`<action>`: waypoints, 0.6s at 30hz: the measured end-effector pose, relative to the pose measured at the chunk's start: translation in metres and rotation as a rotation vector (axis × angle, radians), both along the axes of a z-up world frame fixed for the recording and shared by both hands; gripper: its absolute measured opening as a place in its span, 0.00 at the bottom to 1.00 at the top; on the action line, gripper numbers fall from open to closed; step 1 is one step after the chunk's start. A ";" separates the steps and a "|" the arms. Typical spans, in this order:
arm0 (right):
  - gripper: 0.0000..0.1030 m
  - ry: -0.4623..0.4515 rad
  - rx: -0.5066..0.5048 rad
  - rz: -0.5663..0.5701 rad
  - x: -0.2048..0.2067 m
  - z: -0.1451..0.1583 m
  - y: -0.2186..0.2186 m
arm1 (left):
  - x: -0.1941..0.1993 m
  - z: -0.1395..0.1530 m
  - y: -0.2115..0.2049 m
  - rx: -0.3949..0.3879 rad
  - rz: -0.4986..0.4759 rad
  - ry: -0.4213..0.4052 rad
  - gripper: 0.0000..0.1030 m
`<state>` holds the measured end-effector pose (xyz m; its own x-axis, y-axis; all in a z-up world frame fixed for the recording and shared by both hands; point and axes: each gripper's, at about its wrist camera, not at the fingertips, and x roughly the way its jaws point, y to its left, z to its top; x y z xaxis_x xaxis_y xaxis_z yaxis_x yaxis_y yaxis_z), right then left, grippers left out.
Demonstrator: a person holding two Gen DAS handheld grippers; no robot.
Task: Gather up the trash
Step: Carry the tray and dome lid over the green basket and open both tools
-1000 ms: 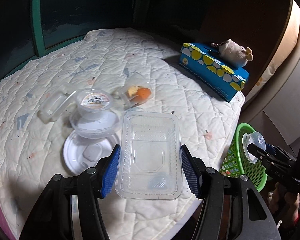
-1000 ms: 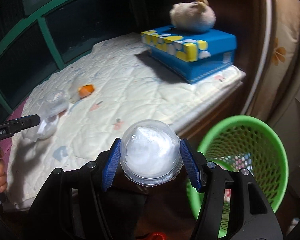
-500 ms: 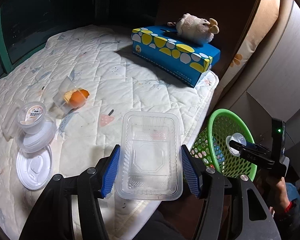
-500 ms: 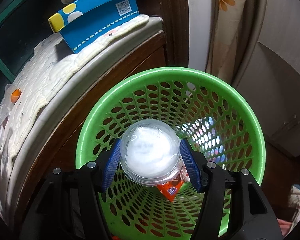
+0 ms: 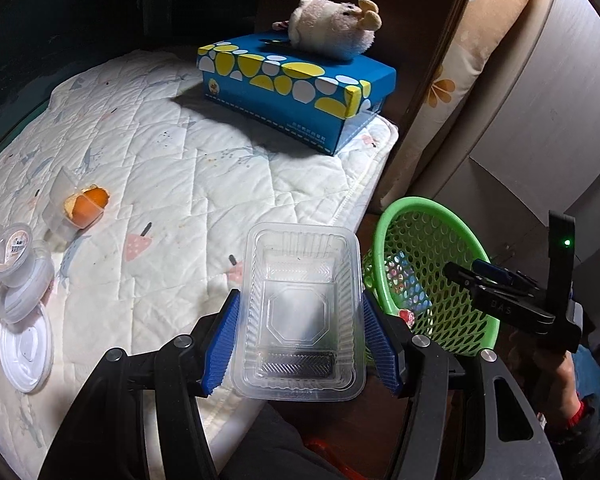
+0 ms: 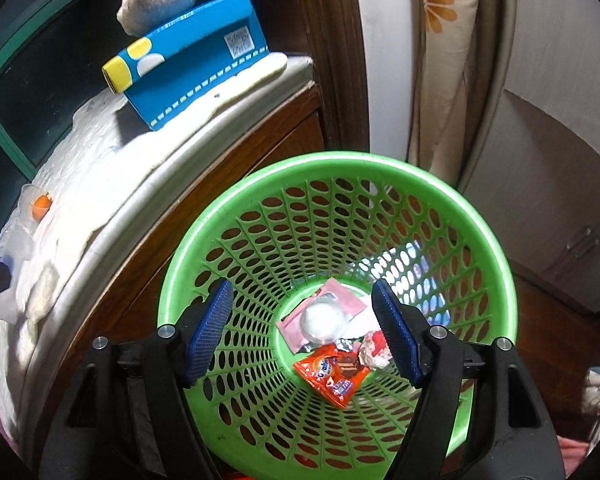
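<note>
The quilted bed (image 5: 188, 168) fills the left of my left view, and the green basket (image 6: 480, 216) below its edge now fills my right view. My right gripper (image 6: 302, 328) has just spread its jaws and holds nothing: the clear round lid (image 6: 323, 317) it carried half a second ago now lies at the basket's bottom, mid-frame, among the wrappers. My left gripper (image 5: 302, 338) has its jaws pressed on the clear tray (image 5: 300, 312), lower centre, beside the basket, probably the next drop; cups (image 5: 16, 264) and orange peel (image 5: 86, 204) wait at left.

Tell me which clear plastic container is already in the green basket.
The small round clear plastic cup, lying at the green basket's bottom among wrappers; the rectangular clear tray sits in the left tongs.
</note>
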<state>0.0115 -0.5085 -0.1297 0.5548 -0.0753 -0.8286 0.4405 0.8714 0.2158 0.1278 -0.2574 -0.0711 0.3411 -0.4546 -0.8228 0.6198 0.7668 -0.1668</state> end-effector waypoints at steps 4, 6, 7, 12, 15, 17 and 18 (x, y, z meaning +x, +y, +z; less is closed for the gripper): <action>0.70 -0.027 -0.006 -0.019 -0.016 0.013 -0.004 | -0.007 -0.001 -0.019 -0.006 -0.038 0.006 0.56; 0.70 -0.037 -0.014 -0.028 -0.024 0.019 -0.006 | -0.011 -0.002 -0.031 -0.006 -0.063 0.007 0.56; 0.70 -0.043 -0.018 -0.033 -0.029 0.023 -0.007 | -0.014 -0.002 -0.037 -0.006 -0.074 0.007 0.56; 0.71 -0.070 -0.042 -0.063 -0.048 0.036 -0.014 | -0.024 -0.006 -0.064 -0.010 -0.121 0.021 0.56; 0.71 -0.081 -0.041 -0.084 -0.060 0.040 -0.017 | -0.030 -0.009 -0.080 -0.008 -0.141 0.030 0.56; 0.72 -0.084 -0.041 -0.096 -0.066 0.041 -0.020 | -0.035 -0.012 -0.091 0.000 -0.158 0.033 0.56; 0.72 -0.085 -0.043 -0.100 -0.069 0.042 -0.021 | -0.037 -0.014 -0.096 0.000 -0.165 0.039 0.56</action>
